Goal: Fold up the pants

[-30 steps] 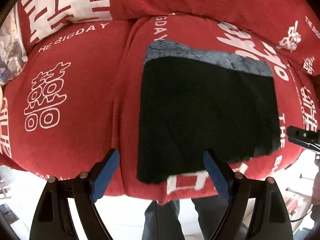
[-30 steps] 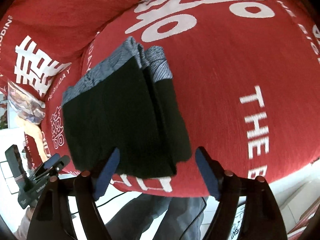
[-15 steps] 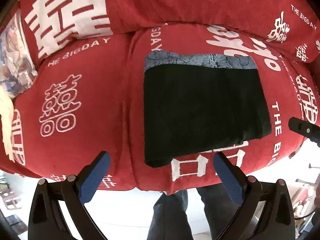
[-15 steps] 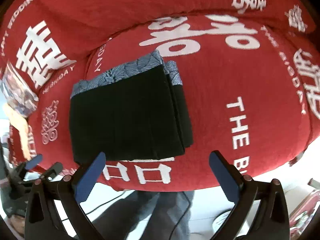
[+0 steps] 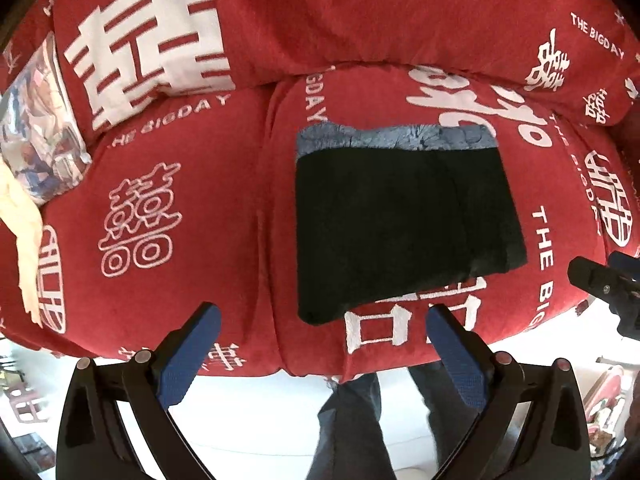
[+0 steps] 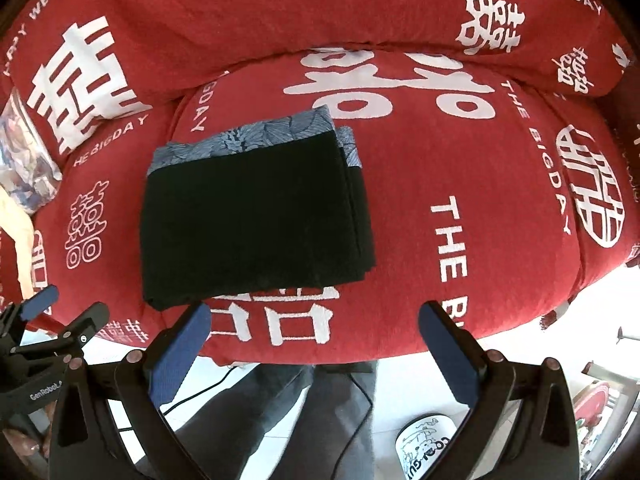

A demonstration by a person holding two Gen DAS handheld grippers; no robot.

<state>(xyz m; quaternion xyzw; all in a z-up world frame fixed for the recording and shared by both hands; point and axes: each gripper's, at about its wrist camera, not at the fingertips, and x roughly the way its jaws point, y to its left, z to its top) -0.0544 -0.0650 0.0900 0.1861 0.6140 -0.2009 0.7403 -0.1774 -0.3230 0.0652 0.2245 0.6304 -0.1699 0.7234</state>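
The black pants lie folded into a flat rectangle on the red sofa seat, with a grey-blue patterned band along the far edge. They also show in the right wrist view, where stacked layers show at the right side. My left gripper is open and empty, held off the seat's front edge, below the pants. My right gripper is open and empty, also off the front edge. The right gripper's body shows at the far right of the left wrist view, and the left gripper shows in the right wrist view.
The sofa has a red back cushion with white characters. A patterned pillow and a cream cloth lie at the left end. The person's legs stand before the sofa. A white slipper and a cable lie on the floor.
Both grippers have pulled back from the pants and away from the sofa. The folded pants now lie free and appear smaller in both views.
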